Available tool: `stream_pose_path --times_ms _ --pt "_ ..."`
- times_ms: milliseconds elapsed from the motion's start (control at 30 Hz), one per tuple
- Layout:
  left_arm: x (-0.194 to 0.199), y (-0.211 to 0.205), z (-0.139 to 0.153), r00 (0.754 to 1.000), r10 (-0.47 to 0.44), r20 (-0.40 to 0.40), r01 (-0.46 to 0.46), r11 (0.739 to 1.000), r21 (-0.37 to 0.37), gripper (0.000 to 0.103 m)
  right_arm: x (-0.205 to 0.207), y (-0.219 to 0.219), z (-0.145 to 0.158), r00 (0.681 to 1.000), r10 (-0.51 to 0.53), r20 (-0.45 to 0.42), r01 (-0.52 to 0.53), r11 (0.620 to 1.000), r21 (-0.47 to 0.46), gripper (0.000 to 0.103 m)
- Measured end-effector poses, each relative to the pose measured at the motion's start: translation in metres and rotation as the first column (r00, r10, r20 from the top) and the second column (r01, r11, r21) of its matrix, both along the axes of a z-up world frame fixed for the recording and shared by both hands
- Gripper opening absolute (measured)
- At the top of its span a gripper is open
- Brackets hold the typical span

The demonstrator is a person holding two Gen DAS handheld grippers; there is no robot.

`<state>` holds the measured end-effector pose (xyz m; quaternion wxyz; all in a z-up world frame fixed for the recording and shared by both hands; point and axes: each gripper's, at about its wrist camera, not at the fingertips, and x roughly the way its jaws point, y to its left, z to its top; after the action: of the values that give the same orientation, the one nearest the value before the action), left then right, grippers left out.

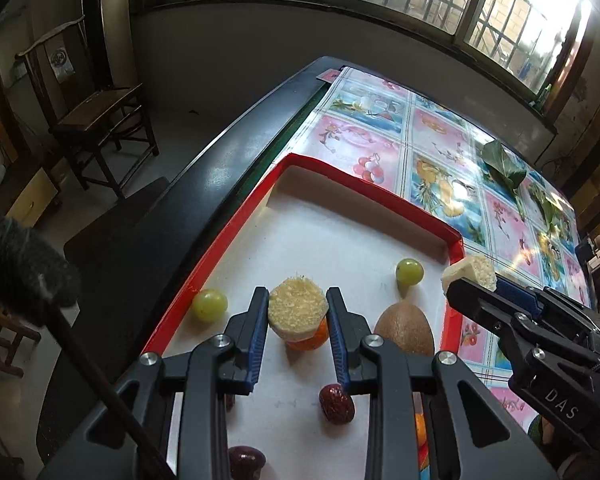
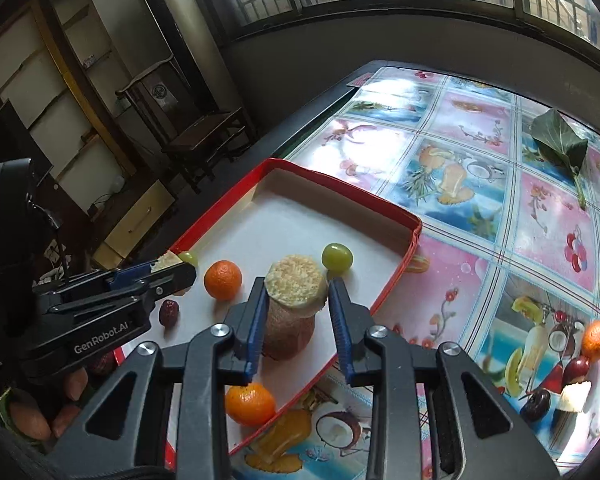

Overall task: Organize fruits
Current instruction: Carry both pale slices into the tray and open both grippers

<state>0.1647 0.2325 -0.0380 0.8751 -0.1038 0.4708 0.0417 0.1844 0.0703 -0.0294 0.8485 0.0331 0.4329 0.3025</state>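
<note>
Desk (image 2: pixel 480 208) surface carries a glossy fruit-print cloth, and I see it running back toward the barred windows. Near its far right side lies a dark green leaf (image 2: pixel 558 144).

On the desk's left part sits the red-rimmed tray (image 1: pixel 380 188) with a white floor. I count these items on that floor: a brown kiwi (image 1: pixel 406 330), a tangerine (image 2: pixel 223 280) near the left rim, a second tangerine (image 2: pixel 250 403) by the near rim, two green grapes (image 1: pixel 409 272) (image 1: pixel 209 305) and dark red dates (image 1: pixel 337 403).

I hold the left claw (image 1: pixel 298 316) above the tray. Its blue-padded fingers (image 1: pixel 260 320) are clenched on a pale, crumbly-topped fruit slice (image 1: pixel 297 312), which hangs over the first tangerine.

I hold the right claw (image 2: pixel 296 312) above the tray's right half. It grips a second pale slice (image 2: pixel 296 286), which hangs directly over the kiwi. In the left wrist view this claw appears at the tray's right rim with the slice at its tip.

Outside the tray, at the desk's near right corner, I see a third tangerine (image 2: pixel 595 340), a dark plum-like fruit (image 2: pixel 536 404) and a small pale fruit piece (image 2: pixel 576 397), all close together.
</note>
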Motion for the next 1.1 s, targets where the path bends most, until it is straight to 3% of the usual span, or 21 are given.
stream_pose_path --times_ms 300,667,900,1100 --pt "0.044 0.009 -0.02 0.995 0.038 -0.09 -0.037 0.999 0.015 0.028 0.053 0.045 -0.013 0.998 0.048 -0.039 -0.052 0.995 -0.085 0.033" --pt "0.056 0.018 -0.046 0.985 0.056 -0.164 -0.055 0.998 0.011 0.028 0.069 0.067 -0.045 0.995 0.067 -0.074 -0.08 0.979 -0.188 0.033" --pt "0.05 0.021 -0.037 0.985 0.087 -0.146 -0.086 0.996 0.017 0.03 0.069 0.069 -0.05 0.993 0.076 -0.086 -0.091 0.979 -0.181 0.033" --pt "0.026 0.016 -0.011 0.992 0.103 -0.076 -0.103 0.995 0.002 0.04 0.049 0.042 -0.034 0.996 0.056 -0.069 -0.064 0.99 -0.126 0.038"
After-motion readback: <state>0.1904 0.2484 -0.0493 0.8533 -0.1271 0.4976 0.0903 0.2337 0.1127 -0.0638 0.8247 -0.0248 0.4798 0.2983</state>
